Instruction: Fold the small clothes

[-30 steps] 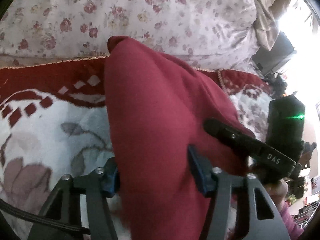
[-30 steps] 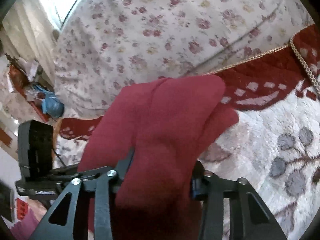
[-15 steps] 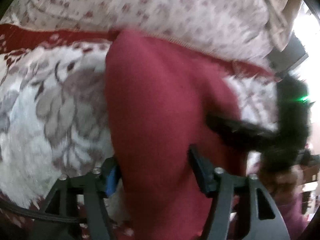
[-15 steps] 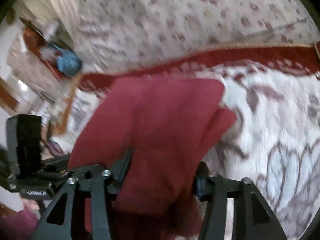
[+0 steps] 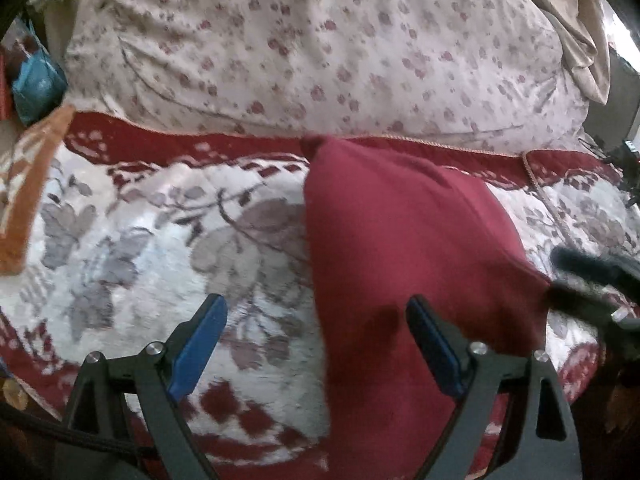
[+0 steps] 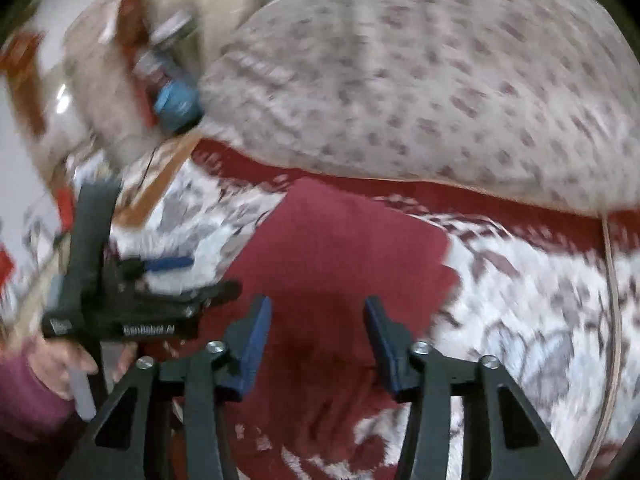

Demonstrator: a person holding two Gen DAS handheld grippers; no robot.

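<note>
A dark red folded garment (image 5: 400,240) lies flat on the red, white and grey floral blanket (image 5: 140,240). It also shows in the right wrist view (image 6: 332,248). My left gripper (image 5: 316,308) is open, its blue pads apart, over the garment's near left edge and holding nothing. My right gripper (image 6: 316,312) is open just above the garment's near part and holds nothing. The left gripper shows at the left of the right wrist view (image 6: 132,292). The right gripper's dark tip shows blurred at the right of the left wrist view (image 5: 592,280).
A big floral pillow or duvet (image 5: 320,48) rises behind the blanket. An orange-edged cloth (image 5: 32,184) lies at the left. A blue bag (image 5: 36,84) and room clutter (image 6: 120,60) sit beyond the bed's left side. A gold cord (image 6: 610,320) runs along the blanket's right.
Both grippers were shut on the red garment, holding it up; now both have opened and let go. The garment lies flat on the blanket and the grippers have drawn back.
</note>
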